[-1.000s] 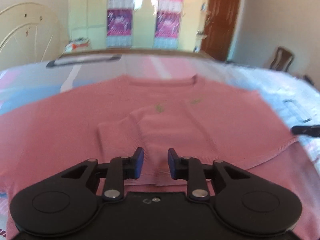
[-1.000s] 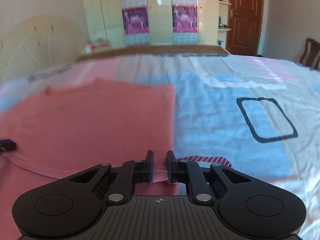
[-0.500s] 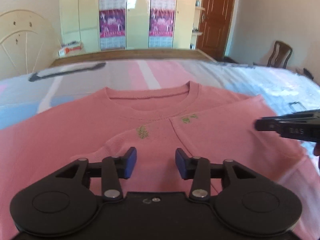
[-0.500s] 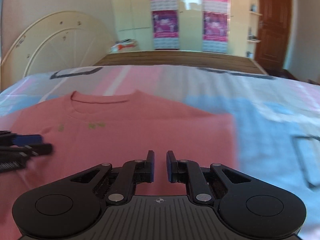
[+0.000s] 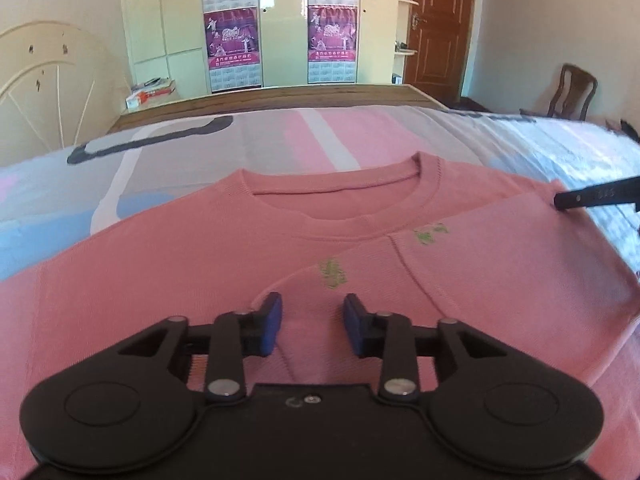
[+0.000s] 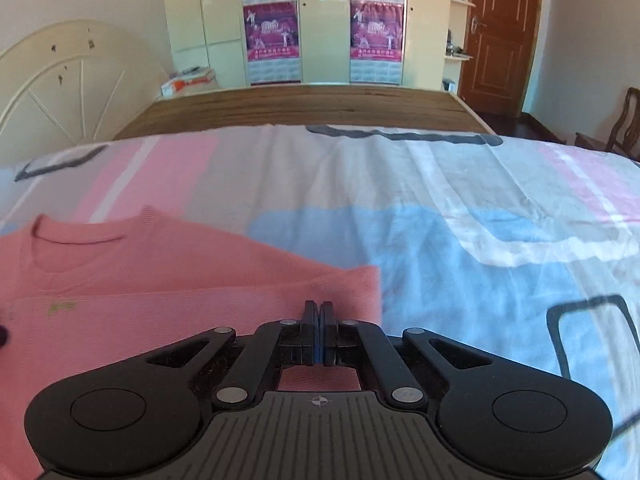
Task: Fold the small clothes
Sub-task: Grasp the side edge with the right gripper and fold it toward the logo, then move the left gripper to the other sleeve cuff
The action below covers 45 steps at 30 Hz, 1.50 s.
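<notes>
my right gripper [image 6: 319, 310] clenched over pink sweater [image 5: 168, 280] shoulder at 2 o'clock, pinning fold; left gripper [image 5: 312, 328] released, just narrowing, empty, over sleeve.

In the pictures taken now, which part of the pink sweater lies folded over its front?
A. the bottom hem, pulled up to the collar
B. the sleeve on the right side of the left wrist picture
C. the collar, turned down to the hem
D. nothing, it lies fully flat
B: in the left wrist view the sleeve lies across the chest of the pink sweater, its edge running diagonally below the collar.
</notes>
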Tool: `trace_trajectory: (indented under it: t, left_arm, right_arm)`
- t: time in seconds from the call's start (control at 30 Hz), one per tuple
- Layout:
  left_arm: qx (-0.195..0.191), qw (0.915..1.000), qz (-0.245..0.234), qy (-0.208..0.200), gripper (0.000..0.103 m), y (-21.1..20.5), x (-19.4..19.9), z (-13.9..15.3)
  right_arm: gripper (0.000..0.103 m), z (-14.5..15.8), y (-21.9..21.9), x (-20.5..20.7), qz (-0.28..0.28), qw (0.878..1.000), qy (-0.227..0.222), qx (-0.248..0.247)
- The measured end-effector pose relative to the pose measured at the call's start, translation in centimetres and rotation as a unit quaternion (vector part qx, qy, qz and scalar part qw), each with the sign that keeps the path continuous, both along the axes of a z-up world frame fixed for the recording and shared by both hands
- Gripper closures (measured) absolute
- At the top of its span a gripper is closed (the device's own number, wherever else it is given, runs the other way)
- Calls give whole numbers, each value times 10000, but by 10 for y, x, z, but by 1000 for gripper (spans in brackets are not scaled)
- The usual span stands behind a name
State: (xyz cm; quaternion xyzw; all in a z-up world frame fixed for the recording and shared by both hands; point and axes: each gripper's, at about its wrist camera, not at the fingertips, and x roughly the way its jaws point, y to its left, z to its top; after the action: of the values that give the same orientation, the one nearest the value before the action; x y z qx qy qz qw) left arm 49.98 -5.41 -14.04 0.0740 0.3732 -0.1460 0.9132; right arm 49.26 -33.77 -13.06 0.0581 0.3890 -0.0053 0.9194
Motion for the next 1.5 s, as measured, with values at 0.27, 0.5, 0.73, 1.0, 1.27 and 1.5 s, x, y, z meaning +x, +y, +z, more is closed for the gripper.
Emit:
trace_trajectory:
  t: [0.27,0.5,0.73,1.0,1.27,1.5]
  left_arm:
    - [-60,9999,-139,-11,64,-17,-26,7]
    - [-135,9995,-272,-97,61,-33,-61,14]
    - [144,9992,-367,-78,52,-30,-87,4]
    - [158,9999,36,3,49,26,-86,-3]
    - [202,9996,175,9,47,19,-81,-3]
    - [79,9991,428,10,47,35,-89,8]
  right_arm:
    - [96,8,42,-52,610,9977,-84,282]
    - [60,13,86,-97,1057,9933,-289,363]
    - [62,7,107,-127,1236,9921,-105,194]
    - [63,1,25,-146,-186,9998,116,-17]
    - [67,-3,10,-137,-320,9992,198,102]
    - [67,19,14,-153,-339,9990,-121,280]
